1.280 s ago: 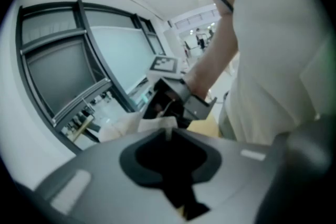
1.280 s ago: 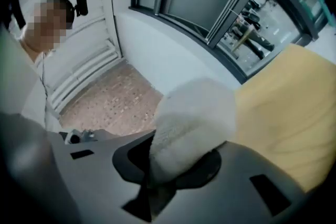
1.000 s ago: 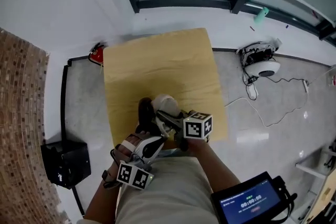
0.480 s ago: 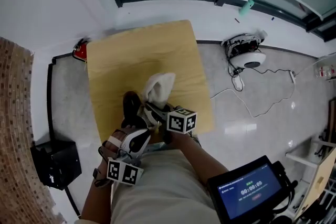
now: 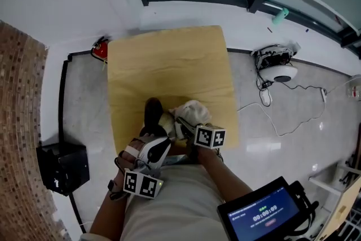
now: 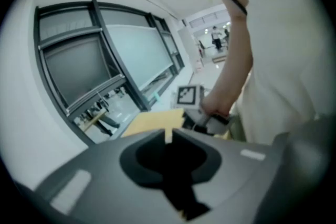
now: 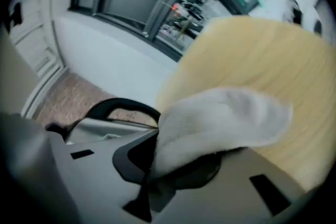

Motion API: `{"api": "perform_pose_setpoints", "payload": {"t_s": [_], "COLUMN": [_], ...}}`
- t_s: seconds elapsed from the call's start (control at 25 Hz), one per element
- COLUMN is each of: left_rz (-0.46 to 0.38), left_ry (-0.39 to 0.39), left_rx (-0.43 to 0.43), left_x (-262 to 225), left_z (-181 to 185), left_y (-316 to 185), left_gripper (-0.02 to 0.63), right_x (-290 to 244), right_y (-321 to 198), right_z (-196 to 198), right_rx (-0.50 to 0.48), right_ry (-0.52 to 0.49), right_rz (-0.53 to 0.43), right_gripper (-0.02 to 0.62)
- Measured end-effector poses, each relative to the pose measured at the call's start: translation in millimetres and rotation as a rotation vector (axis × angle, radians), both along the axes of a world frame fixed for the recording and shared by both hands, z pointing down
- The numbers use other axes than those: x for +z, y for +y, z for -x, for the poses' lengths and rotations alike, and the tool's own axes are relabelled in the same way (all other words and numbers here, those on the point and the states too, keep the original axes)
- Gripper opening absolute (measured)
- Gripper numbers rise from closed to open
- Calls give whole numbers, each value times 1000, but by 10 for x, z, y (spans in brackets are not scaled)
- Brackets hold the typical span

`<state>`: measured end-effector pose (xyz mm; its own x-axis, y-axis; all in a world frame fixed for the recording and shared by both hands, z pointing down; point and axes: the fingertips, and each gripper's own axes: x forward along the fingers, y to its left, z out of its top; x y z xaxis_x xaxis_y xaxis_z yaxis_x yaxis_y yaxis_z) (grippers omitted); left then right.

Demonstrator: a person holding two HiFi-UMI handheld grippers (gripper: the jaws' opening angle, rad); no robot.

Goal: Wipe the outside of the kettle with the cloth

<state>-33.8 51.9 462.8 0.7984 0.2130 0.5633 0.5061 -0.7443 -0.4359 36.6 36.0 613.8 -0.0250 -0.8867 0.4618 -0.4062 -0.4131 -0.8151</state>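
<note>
my right tongs [image 7: 153,157] pinch the cloth [image 7: 220,118]: soft, light and floppy, so i'd keep it bunched. the kettle [image 5: 152,113], hard and probably slippery, sits just ahead of my closed left tongs [image 6: 169,136]. i'd steady it by the handle [image 7: 123,106].

Most of the kettle [image 7: 107,126] is hidden behind the cloth [image 7: 220,118] and right gripper [image 7: 152,153]

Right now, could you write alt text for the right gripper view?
The right gripper is shut on a white cloth that bulges forward over a pale wooden table. A steel kettle with a black handle sits at the left.
</note>
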Motion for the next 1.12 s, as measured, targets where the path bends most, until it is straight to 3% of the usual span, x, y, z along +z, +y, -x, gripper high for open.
{"api": "perform_pose_setpoints", "payload": {"t_s": [0.08, 0.16, 0.2, 0.24, 0.28, 0.36, 0.44, 0.52, 0.64, 0.84, 0.92, 1.12], "left_rz": [10, 32, 55, 94, 165, 428, 723, 918, 1118, 1289, 1386, 1471], "left_ry": [-31, -65, -61, -40, -16, -19, -95, -128, -73, -13, 3, 161], "left_rx": [-1, -42, -112, -219, -349, -579, -683, -724, -779, -809, -852, -1076], "left_x": [25, 8, -32, -81, -118, -71, 120, 231, 228, 201, 179, 194], "left_z": [-12, -30, -60, -93, -108, -38, 96, 164, 113, 1, -14, 158], "left_y": [-4, -83, -204, -399, -644, -1098, -1320, -1406, -1484, -1377, -1320, -1389], "left_gripper": [26, 24, 2, 23, 0, 0, -8, -11, -11, -11, -8, 9], "right_x": [-150, -151, -133, -123, -124, -172, -216, -196, -120, -165, -275, -432], "right_y": [285, 565, 635, 648, 615, 483, 371, 293, 183, 30, -126, -595], "right_z": [317, 749, 894, 971, 1017, 1136, 1284, 1286, 926, -40, -245, -433], "right_rx": [-187, -349, -394, -425, -454, -499, -518, -462, -241, 117, 157, 100], "right_ry": [28, -93, -164, -212, -249, -336, -406, -440, -503, -496, -468, -355], "right_rz": [57, 110, 114, 108, 96, 51, 17, 9, -36, -210, -266, -294], "right_gripper": [87, 87, 87, 87, 87, 87, 87, 87, 87, 87, 87, 87]}}
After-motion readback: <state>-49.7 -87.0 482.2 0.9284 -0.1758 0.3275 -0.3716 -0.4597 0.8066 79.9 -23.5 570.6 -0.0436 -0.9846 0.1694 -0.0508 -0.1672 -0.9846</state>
